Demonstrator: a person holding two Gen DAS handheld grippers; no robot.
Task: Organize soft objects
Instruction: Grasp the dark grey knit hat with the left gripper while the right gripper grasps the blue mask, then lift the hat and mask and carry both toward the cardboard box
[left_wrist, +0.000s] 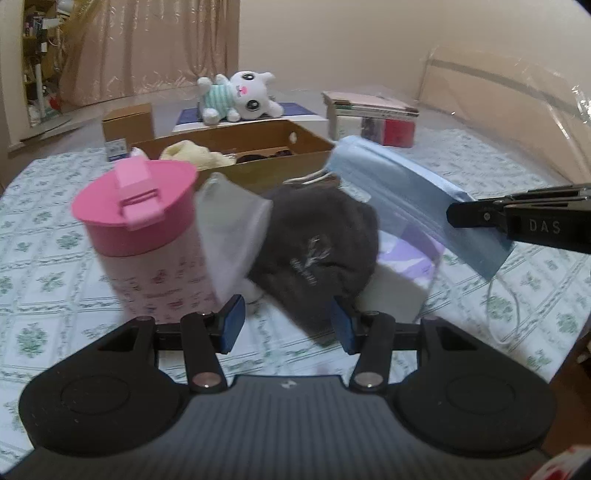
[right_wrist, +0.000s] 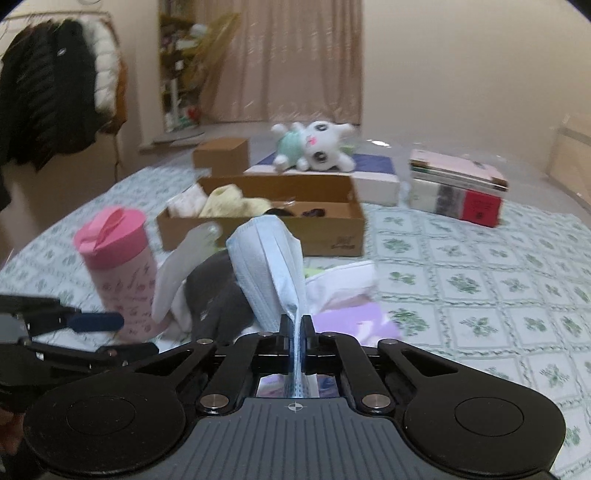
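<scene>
My right gripper is shut on the edge of a light blue face mask, which hangs lifted above the pile. In the left wrist view the mask stretches from the right gripper toward the cardboard box. A dark grey knit piece and a white cloth lie in a heap beside a pink-lidded cup. My left gripper stands open just in front of the heap, its right pad against the grey piece's lower edge.
The open box holds yellow and white soft items. A white plush toy lies behind it, and a stack of books sits at the right. A white and purple pack sits under the heap. Green-patterned bedsheet extends rightward.
</scene>
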